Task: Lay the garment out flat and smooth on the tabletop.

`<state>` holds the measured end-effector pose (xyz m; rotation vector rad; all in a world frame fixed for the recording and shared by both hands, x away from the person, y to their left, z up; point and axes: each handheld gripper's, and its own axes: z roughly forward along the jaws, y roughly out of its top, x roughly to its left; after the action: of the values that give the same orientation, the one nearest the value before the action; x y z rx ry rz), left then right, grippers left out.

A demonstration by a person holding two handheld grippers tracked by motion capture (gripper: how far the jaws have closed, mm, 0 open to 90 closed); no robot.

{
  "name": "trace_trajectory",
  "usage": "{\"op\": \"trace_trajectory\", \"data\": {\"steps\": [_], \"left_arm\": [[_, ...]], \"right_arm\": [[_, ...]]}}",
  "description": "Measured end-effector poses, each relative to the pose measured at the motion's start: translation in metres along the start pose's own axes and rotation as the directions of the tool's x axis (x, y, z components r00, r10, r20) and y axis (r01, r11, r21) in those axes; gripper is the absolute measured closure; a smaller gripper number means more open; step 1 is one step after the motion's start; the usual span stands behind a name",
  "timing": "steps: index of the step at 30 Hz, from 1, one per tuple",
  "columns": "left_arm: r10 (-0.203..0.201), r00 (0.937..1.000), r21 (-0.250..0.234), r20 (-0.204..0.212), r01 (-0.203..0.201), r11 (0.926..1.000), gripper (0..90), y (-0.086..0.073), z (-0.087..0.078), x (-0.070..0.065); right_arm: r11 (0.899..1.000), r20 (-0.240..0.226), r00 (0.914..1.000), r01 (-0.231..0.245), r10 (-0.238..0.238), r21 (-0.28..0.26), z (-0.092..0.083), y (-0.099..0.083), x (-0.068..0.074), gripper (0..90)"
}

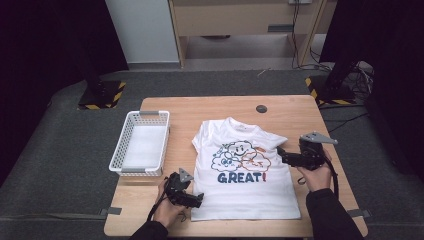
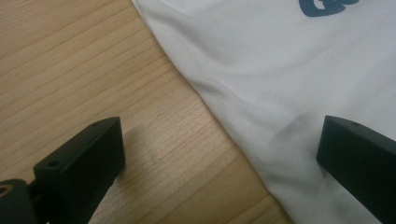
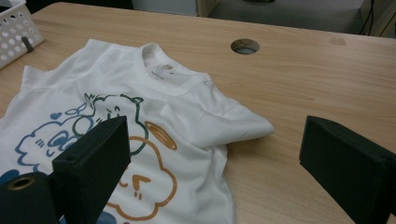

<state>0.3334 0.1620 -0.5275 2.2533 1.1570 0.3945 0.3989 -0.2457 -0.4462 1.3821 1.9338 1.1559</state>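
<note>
**Both tongs released at the shirt's edges**

Your shirt (image 1: pixel 245 170) lies flat, print up, on the table (image 1: pixel 295 112), collar away from you and hem near your edge. Its sleeve on your right is folded in over the body, as your right gripper view shows; the sleeve on your left lies spread.

Your left tongs (image 1: pixel 194 199) sit low at the shirt's near left corner. In the left gripper view their jaws stand wide apart, one over bare wood and the other over the white cloth, with the shirt's side edge running between them. It looks as if that jaw only rests on the cloth, though the close view makes contact hard to judge. Nothing is pinched.

Your right tongs (image 1: pixel 281 152) are at the shirt's right side, pointing towards the folded sleeve, jaws wide and holding nothing.

A white basket (image 1: pixel 142 142) stands on the table's left part, just beside the shirt's left sleeve.
</note>
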Motion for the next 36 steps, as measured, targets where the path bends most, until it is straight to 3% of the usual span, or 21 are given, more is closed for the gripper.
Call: {"op": "trace_trajectory", "data": {"steps": [18,28,36], "left_arm": [[0.002,1.0000,-0.009,0.005,-0.002,1.0000,0.0,-0.001,0.000,0.000],[0.002,1.0000,-0.009,0.005,-0.002,1.0000,0.0,-0.001,0.000,0.000],[0.002,1.0000,-0.009,0.005,-0.002,1.0000,0.0,-0.001,0.000,0.000]], "right_arm": [[0.998,0.043,0.9973,-0.060,0.059,0.018,0.035,0.012,-0.013,16.9],[0.996,0.089,0.9931,-0.080,0.076,0.040,0.058,0.006,-0.023,18.1],[0.994,0.110,0.9906,-0.088,0.081,0.059,0.067,0.003,-0.029,21.6]]}}
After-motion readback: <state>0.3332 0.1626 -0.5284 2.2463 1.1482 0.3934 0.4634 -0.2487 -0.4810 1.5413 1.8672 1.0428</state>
